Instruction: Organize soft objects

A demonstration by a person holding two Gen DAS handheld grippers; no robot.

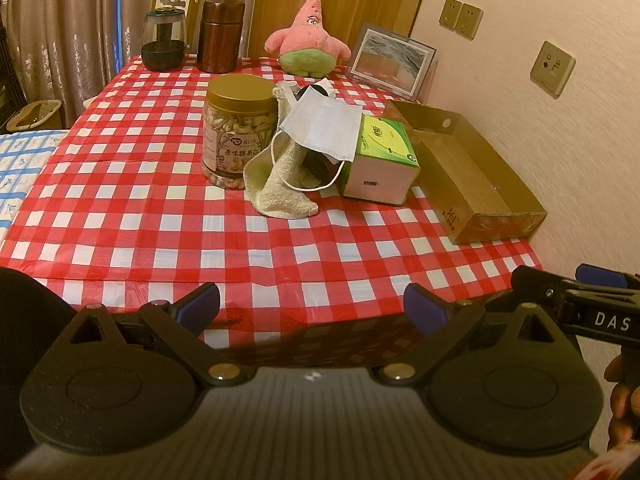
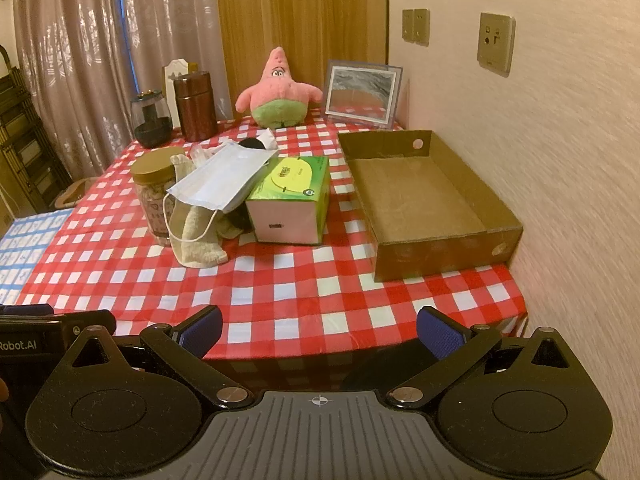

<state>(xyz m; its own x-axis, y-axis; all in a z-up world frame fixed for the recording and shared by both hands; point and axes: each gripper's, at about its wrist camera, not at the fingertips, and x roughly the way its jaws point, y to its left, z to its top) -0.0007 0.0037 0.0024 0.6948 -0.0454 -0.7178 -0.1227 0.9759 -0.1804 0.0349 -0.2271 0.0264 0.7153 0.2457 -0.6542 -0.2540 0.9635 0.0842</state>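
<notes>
L gripper (image 1: 311, 307) and R gripper (image 2: 319, 332) both released, jaws spread wide, nothing held, hanging at the near table edge, side by side; R gripper body pokes into the L view at 3 o'clock.

Step, as I read it: start of task, approach not begun. Soft stuff all untouched, box (image 2: 448, 258) empty.

Soft items, R view: face mask (image 2: 222, 178) at 11 o'clock, draped over a towel (image 2: 196, 240) and leaning onto the tissue box (image 2: 292, 200) top. Towel slumps against the nut jar (image 2: 154, 196), its foot on the cloth. Pink star plush (image 2: 278, 92) upright at 12 o'clock, far edge of table, well apart from the pile. Box at 2 o'clock by the wall, just beside the tissue box.

Next move prob: reach fwd to the mask, pinch a free edge, lift clear, carry to box. Mask ear loop (image 2: 188, 236) hangs round the towel, so towel may drag along. Some dark thing sits under the mask, can't tell what.

Other: dark grinder (image 2: 150, 124) and brown canister (image 2: 196, 106) at 11 o'clock far side, picture frame (image 2: 362, 94) at 1 o'clock. Nut jar is close to the towel, could get knocked. Red check tablecloth (image 2: 280, 292) is thin, could bunch.
</notes>
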